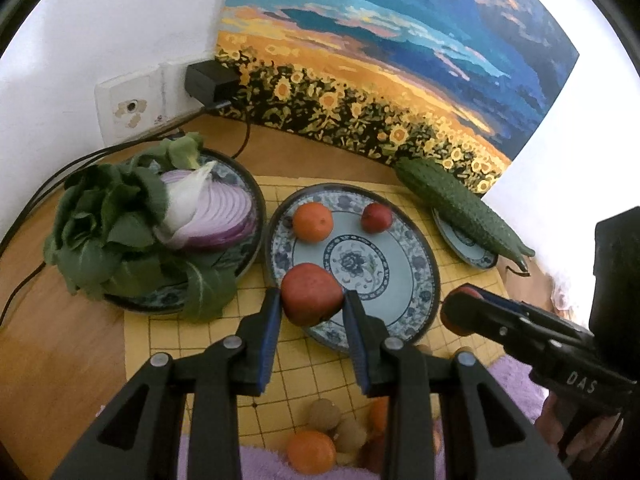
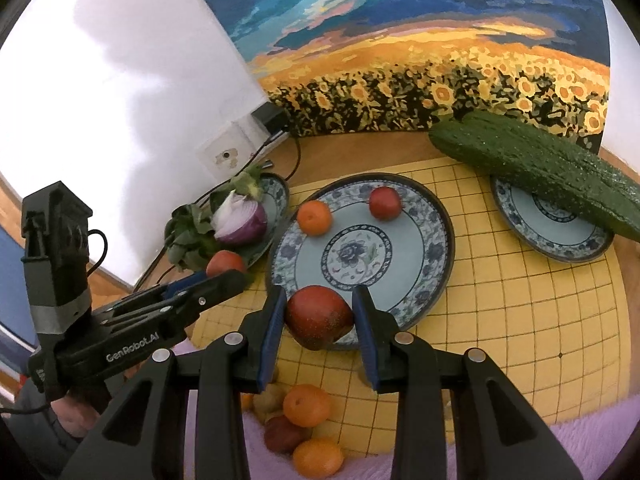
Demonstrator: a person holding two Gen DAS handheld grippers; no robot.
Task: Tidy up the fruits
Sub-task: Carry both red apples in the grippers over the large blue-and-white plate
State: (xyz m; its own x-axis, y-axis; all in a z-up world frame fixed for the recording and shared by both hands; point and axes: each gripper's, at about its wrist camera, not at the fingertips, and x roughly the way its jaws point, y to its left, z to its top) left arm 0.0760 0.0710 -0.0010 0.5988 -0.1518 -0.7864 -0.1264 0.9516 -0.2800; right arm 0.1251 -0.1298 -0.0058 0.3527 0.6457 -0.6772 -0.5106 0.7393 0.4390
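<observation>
1. Two fruits already lie on the middle plate (image 2: 436,216): an orange (image 2: 314,217) at its far left rim and a small red fruit (image 2: 385,203) at its far side, apart from each other.
2. Two more are on the way. The left gripper (image 1: 311,312) has its fingers (image 1: 269,332) pressed on either side of a red fruit (image 1: 311,294), held over the near left rim of the plate. The right gripper (image 2: 320,320) is likewise closed on a dark red fruit (image 2: 319,316) over the near rim. Neither fruit is set down yet, as far as I can judge.
3. Several fruits are left in a pile near the front edge of the yellow grid mat (image 2: 520,320): two oranges (image 2: 306,405), a dark red one (image 2: 283,434) and some pale brown round ones (image 1: 324,414). Part of the pile is hidden behind the grippers, so the exact count cannot be told.
4. The vegetables look sorted: half a purple onion (image 1: 216,216) and leafy greens (image 1: 108,224) on the left plate (image 1: 248,176), a cucumber (image 2: 536,168) across the right plate (image 2: 552,240).
5. Roughly a third of the fruit seems moved; the pile is the remaining work.
</observation>
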